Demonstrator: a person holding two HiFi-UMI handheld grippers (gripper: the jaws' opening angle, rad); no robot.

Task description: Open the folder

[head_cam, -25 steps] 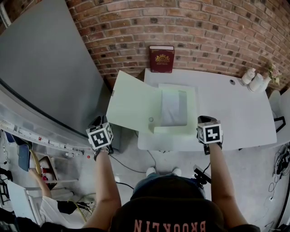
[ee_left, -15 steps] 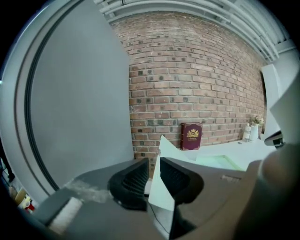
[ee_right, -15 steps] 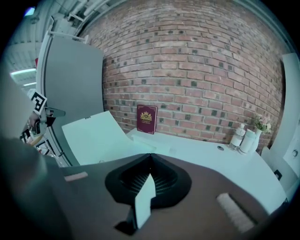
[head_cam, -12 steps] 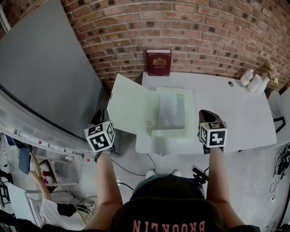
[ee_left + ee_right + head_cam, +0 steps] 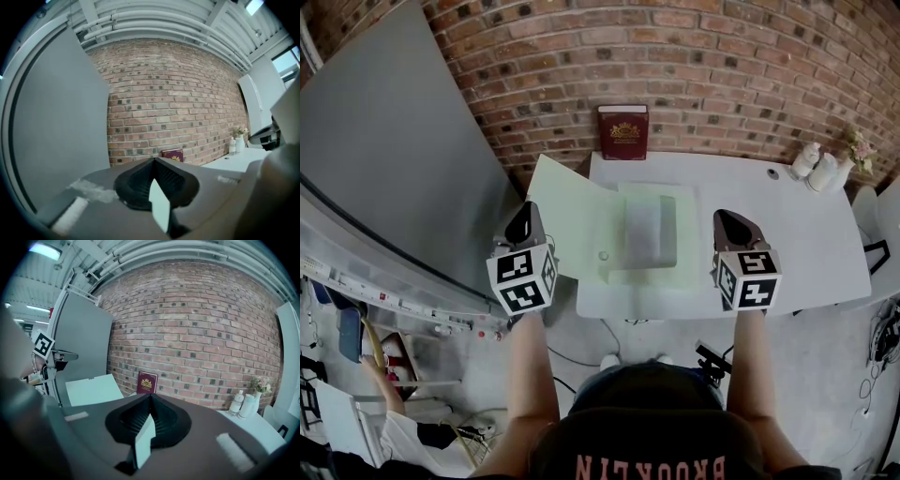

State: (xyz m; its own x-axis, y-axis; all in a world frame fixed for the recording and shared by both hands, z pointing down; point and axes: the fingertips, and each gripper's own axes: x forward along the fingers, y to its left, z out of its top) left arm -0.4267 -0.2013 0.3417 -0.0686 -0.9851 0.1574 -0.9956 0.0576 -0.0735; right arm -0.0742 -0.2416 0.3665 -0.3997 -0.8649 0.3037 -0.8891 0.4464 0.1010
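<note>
A: Now, item one, the tools?
B: Left gripper: jaws just closed, pad to pad. Right gripper: jaws together likewise.
A: Item two?
B: Folder: lying open on the table, cover past its left edge, between and beyond both grippers, apart from them.

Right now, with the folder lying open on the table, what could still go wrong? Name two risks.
1. The open cover of the folder sticks out past the left edge of the table with nothing under it; it may sag, flop shut or drag the folder off.
2. The pale sheet inside lies uncovered and could slide out if bumped.
</note>
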